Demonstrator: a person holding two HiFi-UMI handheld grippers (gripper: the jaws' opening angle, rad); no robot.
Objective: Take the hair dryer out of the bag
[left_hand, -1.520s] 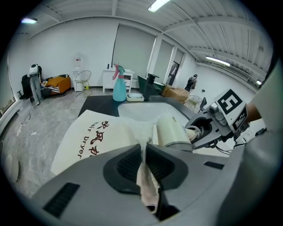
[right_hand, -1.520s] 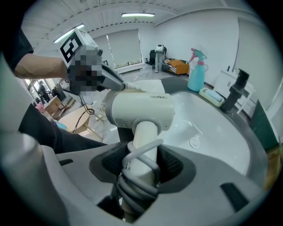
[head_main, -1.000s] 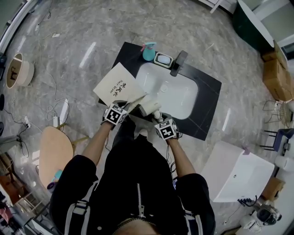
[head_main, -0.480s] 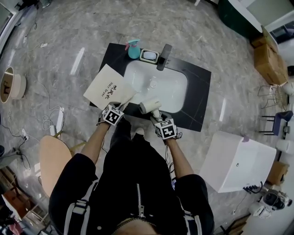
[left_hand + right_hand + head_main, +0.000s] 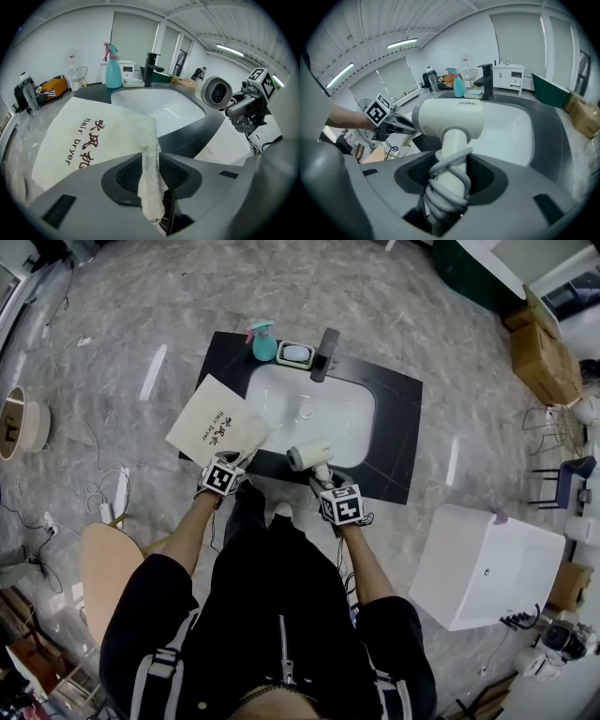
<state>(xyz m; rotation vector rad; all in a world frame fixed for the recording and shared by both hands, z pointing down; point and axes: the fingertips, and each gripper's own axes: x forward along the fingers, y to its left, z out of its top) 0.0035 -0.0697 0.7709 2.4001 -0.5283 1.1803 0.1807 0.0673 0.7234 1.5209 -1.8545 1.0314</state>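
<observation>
Right gripper (image 5: 450, 176) points steeply down over the near edge of the black countertop (image 5: 398, 451). Its jaws are clamped on the cord-wrapped handle of the white hair dryer (image 5: 447, 117), which is out of the bag, at the near side of the sink basin (image 5: 314, 413). Left gripper (image 5: 150, 173), tilted much the same, has its jaws opening, with a bunched edge of the cream bag (image 5: 84, 140) between them. The bag lies on the countertop's left end, overhanging it. The handle's lower end is hidden inside the right jaws. In the head view, the marker cubes cover both hands.
</observation>
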